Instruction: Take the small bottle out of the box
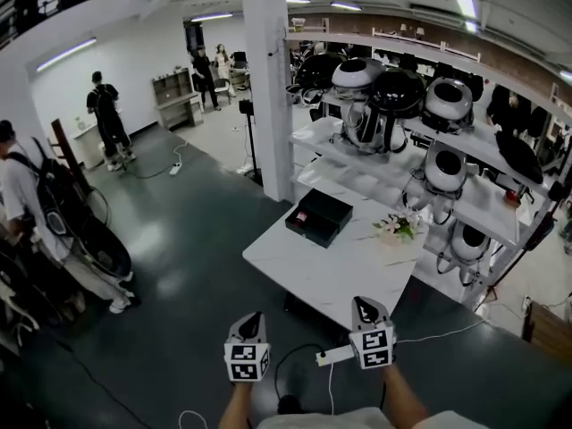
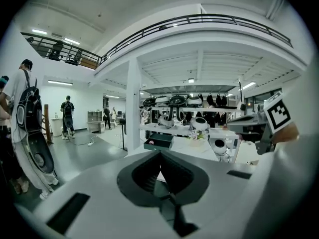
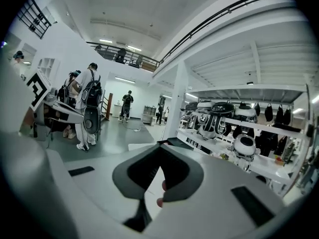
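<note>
1. Far left, a person with a backpack [image 1: 22, 195] stands on the dark floor, well apart from the work and no part of it.
2. The left tongs [image 1: 253, 318] hang low and near the body, short of the tabletop's [image 1: 340, 271] near edge. In the left gripper view the tips are pressed together with nothing between them. That reads as a carrying posture, since there is nothing within reach to grab yet.
3. Moving to the centre, the black box [image 1: 323, 211] sits open at the far left corner of the tabletop, so its inside can be reached from above.
4. There's a small pink-red spot [image 1: 301, 215] inside the box, at its left end. That's probably the small bottle, though it's too tiny here to be sure. The left gripper view looks straight at it across the tabletop.
5. The right tongs [image 1: 360, 304] are level with their partner, again closed on nothing and just short of the near edge. Both sit well apart from the box, so the approach has yet to begin, and one pair will have to spread before going in.
6. On the floor beneath them lies a power strip [image 1: 335, 356] with its cable, which is worth stepping around.
7. Further right, a little bunch of flowers [image 1: 399, 226] lies on the tabletop beside the box, clear of the reach path.
8. Far right, white shelves [image 1: 500, 217] carry rounded robot heads.
</note>
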`<state>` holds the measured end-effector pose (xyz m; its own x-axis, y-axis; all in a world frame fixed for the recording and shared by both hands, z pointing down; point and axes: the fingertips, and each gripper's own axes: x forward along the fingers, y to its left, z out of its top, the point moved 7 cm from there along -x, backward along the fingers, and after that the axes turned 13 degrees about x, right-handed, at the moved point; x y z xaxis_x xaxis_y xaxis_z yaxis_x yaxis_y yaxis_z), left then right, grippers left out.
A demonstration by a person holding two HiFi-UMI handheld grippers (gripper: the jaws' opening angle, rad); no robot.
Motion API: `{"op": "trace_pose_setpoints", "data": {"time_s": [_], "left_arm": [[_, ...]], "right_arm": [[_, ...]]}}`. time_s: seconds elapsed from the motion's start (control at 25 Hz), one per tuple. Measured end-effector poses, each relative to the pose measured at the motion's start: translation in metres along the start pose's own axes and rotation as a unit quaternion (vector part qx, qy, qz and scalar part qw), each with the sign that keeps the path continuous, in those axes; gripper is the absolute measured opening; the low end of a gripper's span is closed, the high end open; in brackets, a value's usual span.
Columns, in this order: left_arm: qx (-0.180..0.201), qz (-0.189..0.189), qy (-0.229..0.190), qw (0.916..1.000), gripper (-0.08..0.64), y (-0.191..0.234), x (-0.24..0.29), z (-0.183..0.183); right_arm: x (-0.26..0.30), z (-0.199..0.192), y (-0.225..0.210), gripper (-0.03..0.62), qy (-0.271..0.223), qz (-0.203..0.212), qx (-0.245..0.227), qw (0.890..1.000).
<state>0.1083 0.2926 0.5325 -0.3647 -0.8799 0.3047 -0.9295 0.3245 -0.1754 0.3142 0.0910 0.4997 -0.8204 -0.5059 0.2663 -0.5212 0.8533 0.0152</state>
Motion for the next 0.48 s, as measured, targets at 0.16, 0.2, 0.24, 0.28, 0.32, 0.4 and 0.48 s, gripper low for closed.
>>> {"op": "trace_pose_setpoints", "data": {"time_s": [0.16,0.2,0.24,0.28,0.32,0.4,0.48], "left_arm": [[0.001,-0.011,-0.005,0.9999,0.018,0.032,0.037,0.003],[0.002,-0.013,-0.006,0.9999,0.018,0.039,0.045,0.005],[0.003,-0.016,-0.006,0.9998,0.018,0.046,0.053,0.005],[0.004,-0.019,-0.006,0.9998,0.018,0.051,0.061,0.004],[0.005,-0.022,-0.007,0.9997,0.018,0.056,0.069,0.003],[0.007,-0.029,-0.006,0.9995,0.018,0.064,0.084,0.0],[0.01,-0.036,-0.005,0.9993,0.018,0.069,0.094,-0.002]], "right_arm": [[0.04,0.006,0.007,0.02,0.005,-0.009,-0.005,1.0],[0.049,0.008,0.009,0.02,0.005,-0.012,-0.004,1.0],[0.057,0.008,0.01,0.02,0.005,-0.015,-0.003,1.0],[0.064,0.007,0.01,0.02,0.006,-0.018,-0.002,1.0],[0.072,0.006,0.011,0.02,0.007,-0.021,-0.002,1.0],[0.084,0.002,0.011,0.02,0.011,-0.026,0.0,1.0],[0.093,-0.003,0.013,0.02,0.016,-0.029,0.004,0.999]]}}
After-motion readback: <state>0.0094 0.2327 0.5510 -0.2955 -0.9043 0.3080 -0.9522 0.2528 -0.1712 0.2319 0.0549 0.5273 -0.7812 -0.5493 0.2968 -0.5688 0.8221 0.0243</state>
